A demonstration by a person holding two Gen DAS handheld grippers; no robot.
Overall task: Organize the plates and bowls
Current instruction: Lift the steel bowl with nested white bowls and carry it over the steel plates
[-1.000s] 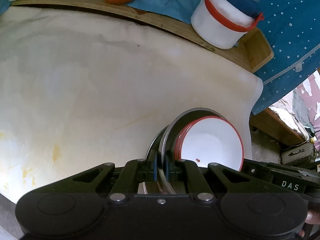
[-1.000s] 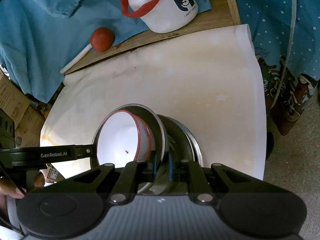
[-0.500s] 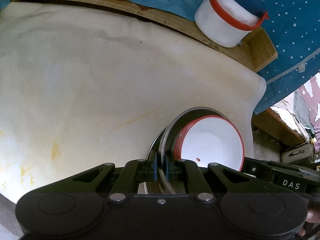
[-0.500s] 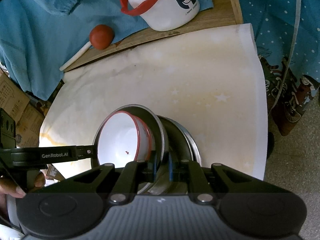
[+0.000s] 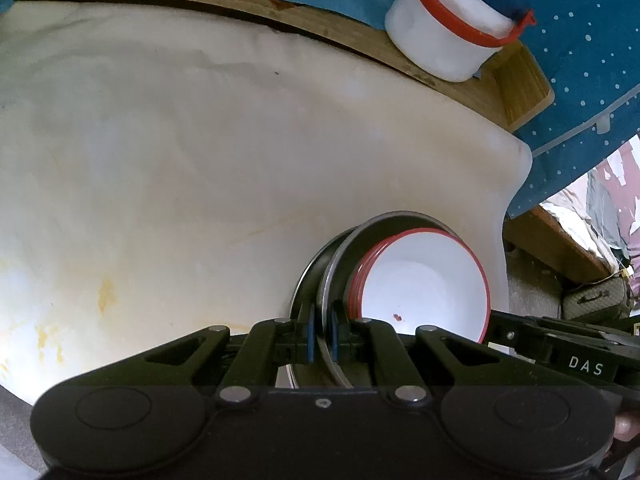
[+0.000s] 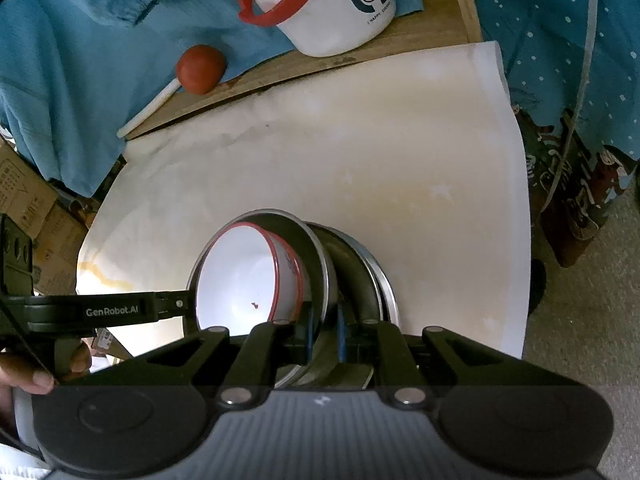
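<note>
Both your left gripper point(image 5: 321, 334) and right gripper point(image 6: 324, 334) pinch the metal plate point(image 6: 320, 264) rim; tilting could spill the nested enamel bowls point(image 5: 424, 280).

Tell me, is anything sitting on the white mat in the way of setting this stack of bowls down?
Nothing visible. The left gripper and right gripper are each clamped on the rim of the steel bowl, which holds the red-rimmed bowls. The white mat beyond is bare; the white jar and red ball sit past its far edge.
</note>
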